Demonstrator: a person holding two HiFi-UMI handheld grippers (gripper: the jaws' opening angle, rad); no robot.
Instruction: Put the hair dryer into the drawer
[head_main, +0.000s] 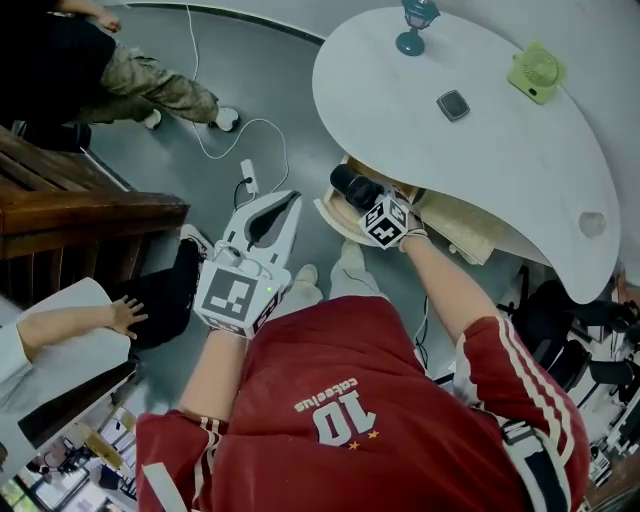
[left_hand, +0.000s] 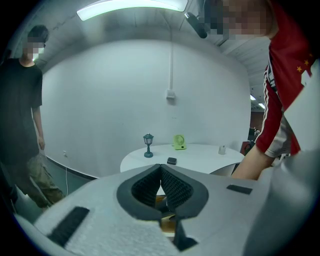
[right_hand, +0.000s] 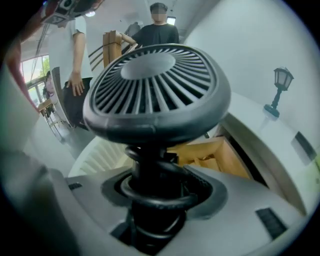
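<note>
The black hair dryer (head_main: 350, 184) is held by its handle in my right gripper (head_main: 375, 205), just over the near edge of the open wooden drawer (head_main: 470, 232) under the white table (head_main: 500, 150). In the right gripper view its round grilled head (right_hand: 155, 95) fills the upper frame. The handle, wrapped in coiled cord, sits between the jaws of my right gripper (right_hand: 157, 190), and the drawer (right_hand: 215, 156) lies open behind it. My left gripper (head_main: 280, 205) hangs to the left over the grey floor, away from the drawer. In its own view my left gripper (left_hand: 160, 170) is shut and empty.
On the table stand a small teal lamp (head_main: 415, 25), a green fan (head_main: 535, 72) and a small dark object (head_main: 453, 104). A white cable (head_main: 250, 140) trails on the floor. A wooden bench (head_main: 70, 215) and other people stand at the left.
</note>
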